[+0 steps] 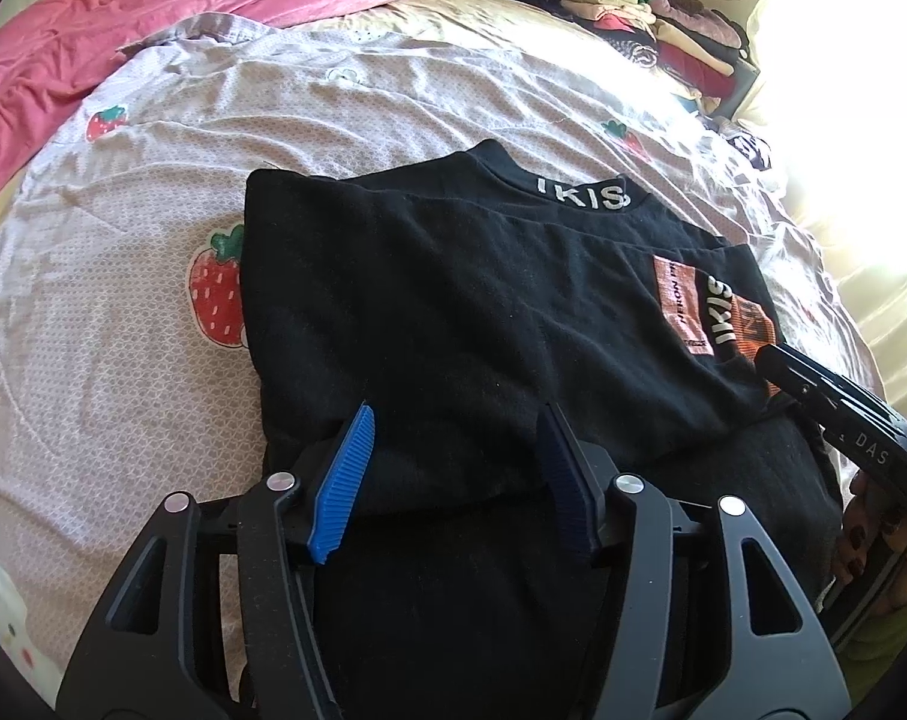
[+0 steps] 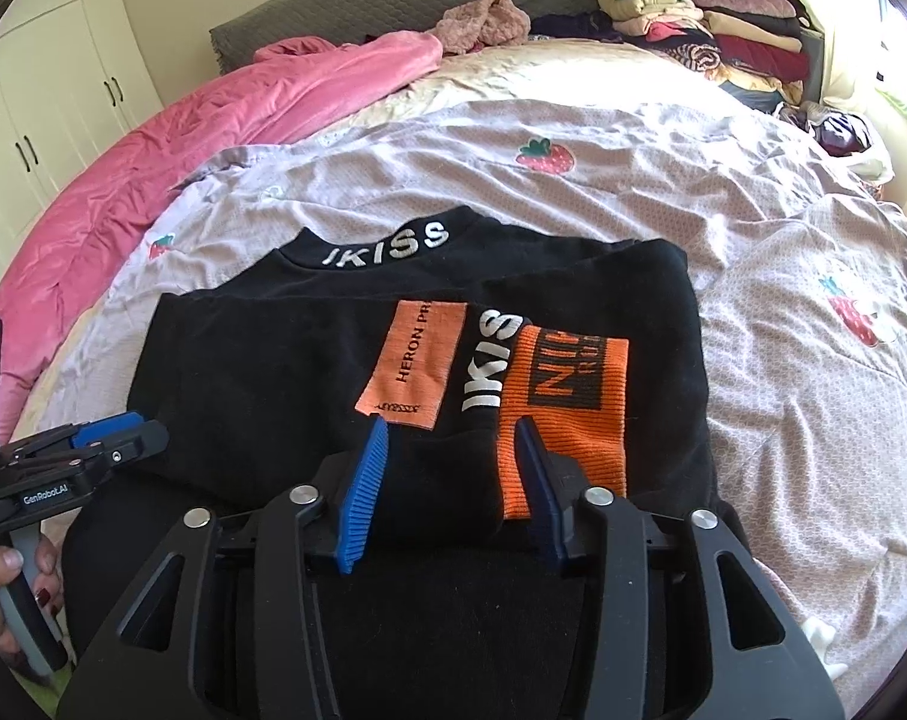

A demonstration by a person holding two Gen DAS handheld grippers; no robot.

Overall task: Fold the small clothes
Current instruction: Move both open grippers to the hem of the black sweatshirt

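Item one, my left gripper (image 1: 456,420): jaws apart at a middling width, blue ribbed pads (image 1: 347,480) on either side of the near fold of the black top (image 1: 453,300), black cloth between them but neither pad pressing on it that I can see. Item two, my right gripper (image 2: 453,444): jaws likewise parted, a little narrower, poised over the near edge of the same garment, the left pad above plain black cloth, the right pad over the orange ribbed cuff (image 2: 564,402); nothing gripped. Item three, the black top itself: lies folded on the bed near me, sleeves laid in over the body, collar on the far side with white letters reading IKISS (image 2: 387,249). On the folded sleeve, a pale orange patch (image 2: 411,360) beside a second white IKISS print, then the brighter orange cuff with dark lettering. Item four, the sheet (image 1: 153,180) under it: pale lilac, rumpled, strawberry prints, one strawberry (image 1: 216,294) just beside the top's left edge. Item five, a pink quilt (image 1: 123,30), bunched along the far left of the bed. Item six, a stack of folded clothes (image 2: 711,18) at the far right corner, by the bright window. Item seven, white cupboard doors (image 2: 51,90), visible past the quilt from my right-hand camera. My hand (image 2: 9,588) on the left gripper's handle shows at that view's lower left.
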